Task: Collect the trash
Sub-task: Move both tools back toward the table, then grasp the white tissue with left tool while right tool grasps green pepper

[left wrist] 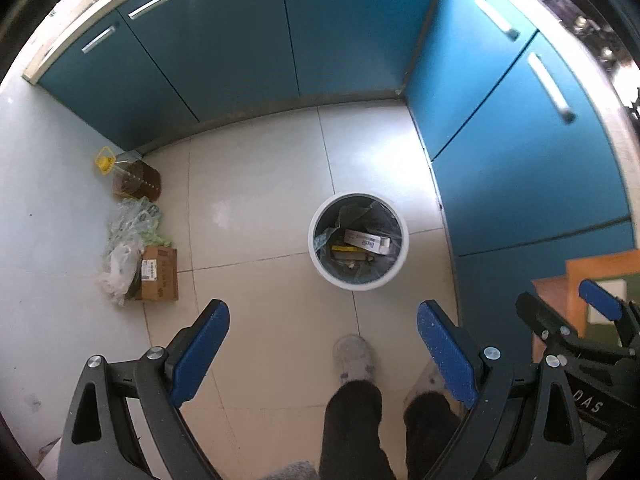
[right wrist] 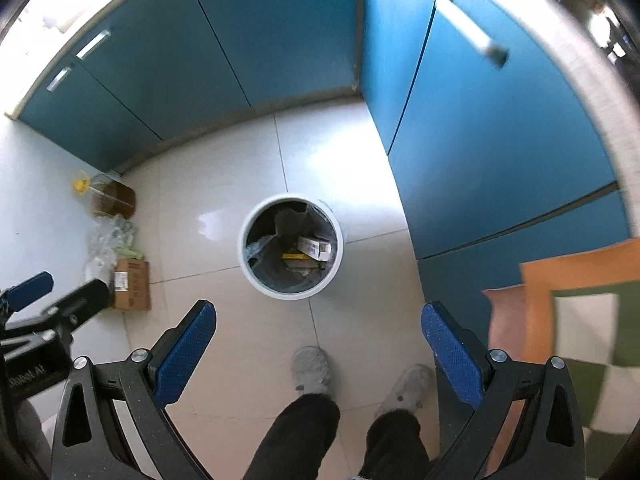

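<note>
A white round trash bin (left wrist: 394, 274) (right wrist: 245, 248) with a dark liner stands on the tiled floor. Inside it lie a white carton (left wrist: 366, 241) (right wrist: 315, 248) and a yellow-edged item (left wrist: 345, 248) (right wrist: 294, 256). My left gripper (left wrist: 322, 322) hangs open well above the floor, nearer me than the bin, with nothing between its blue pads. My right gripper (right wrist: 318, 320) is also open and empty, at a similar height. Each gripper shows at the edge of the other's view: the right one (left wrist: 568, 312) and the left one (right wrist: 60, 284).
Blue cabinets (left wrist: 240, 40) (right wrist: 500, 140) line the back and right. Against the left wall stand an oil jug (left wrist: 134, 176) (right wrist: 110, 198), crumpled plastic bags (left wrist: 124, 240) (right wrist: 106, 244) and a brown cardboard box (left wrist: 160, 276) (right wrist: 132, 286). A person's slippered feet (left wrist: 354, 358) (right wrist: 312, 368) stand below. An orange-and-green checked mat (right wrist: 580, 320) lies right.
</note>
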The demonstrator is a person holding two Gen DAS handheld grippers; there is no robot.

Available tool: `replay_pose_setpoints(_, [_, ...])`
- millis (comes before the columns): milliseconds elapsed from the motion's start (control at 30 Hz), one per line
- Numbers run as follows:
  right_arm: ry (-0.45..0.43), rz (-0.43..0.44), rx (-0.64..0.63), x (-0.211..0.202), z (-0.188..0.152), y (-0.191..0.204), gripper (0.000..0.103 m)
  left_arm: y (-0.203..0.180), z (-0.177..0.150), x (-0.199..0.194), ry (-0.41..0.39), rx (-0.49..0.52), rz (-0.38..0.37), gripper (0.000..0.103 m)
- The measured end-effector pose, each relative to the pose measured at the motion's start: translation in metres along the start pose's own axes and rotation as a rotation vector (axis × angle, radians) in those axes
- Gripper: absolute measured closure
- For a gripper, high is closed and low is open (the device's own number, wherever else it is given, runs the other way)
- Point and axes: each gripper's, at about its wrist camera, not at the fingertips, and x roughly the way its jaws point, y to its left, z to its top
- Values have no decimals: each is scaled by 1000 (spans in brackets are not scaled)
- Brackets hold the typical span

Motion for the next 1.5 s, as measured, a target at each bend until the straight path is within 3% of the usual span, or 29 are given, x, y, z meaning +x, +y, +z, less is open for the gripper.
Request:
replay_pose_setpoints(267, [-37,121,93,-97,-18,-24,0,-12,-10,-86,-70,-4,51,7])
replay_pose_setpoints(400, [-91,145,218,-139,-20,-85,0,-54,1,-119,-121,52,31,7])
replay_pose_setpoints(500, [-162,100,344,-174,-27,-159,0,-112,16,-141,-154,131,-12,7])
replay_pose_setpoints(633, [-232,0,546,-209,-55,-270,0,-219,34,-159,-161,268,-89,7])
replay_pose_setpoints(733, [-251,-56,713,-215,-85,-354,2,-316,47,-153,-97,357,-207,7])
replay_pose_setpoints(833, [-244,-107,825,-208,-110,-420,31,-399,53,-131,17,418,-313,8])
replay_pose_setpoints(867, [-236,-108,865,-203,-119,-444,36,-421,53,-122,44,434,-329,8])
replay_pose_setpoints(1000, [-214,-84,953,-183,-142,-495,37,-492,54,-82,147,461,-376,9])
replay_pose_setpoints(1033, [-211,-77,962,-180,-144,-500,37,-508,56,-70,171,459,-379,13])
replay_pose_setpoints(1167, [-192,-15,976,-162,-142,-518,37,-536,52,-49,215,458,-358,56])
replay_pose_setpoints(1200, [-187,0,973,-157,-139,-517,37,-539,51,-54,174,465,-358,94])
replay_pose_setpoints(1233, [-183,23,966,-155,-136,-513,36,-538,50,-59,148,487,-348,98])
replay_pose_setpoints(1367, [-175,105,912,-142,-112,-492,36,-518,51,-81,32,503,-290,99])
replay_pose_setpoints(1500, [-156,137,826,-128,-79,-465,36,-478,56,-88,-14,452,-245,99])
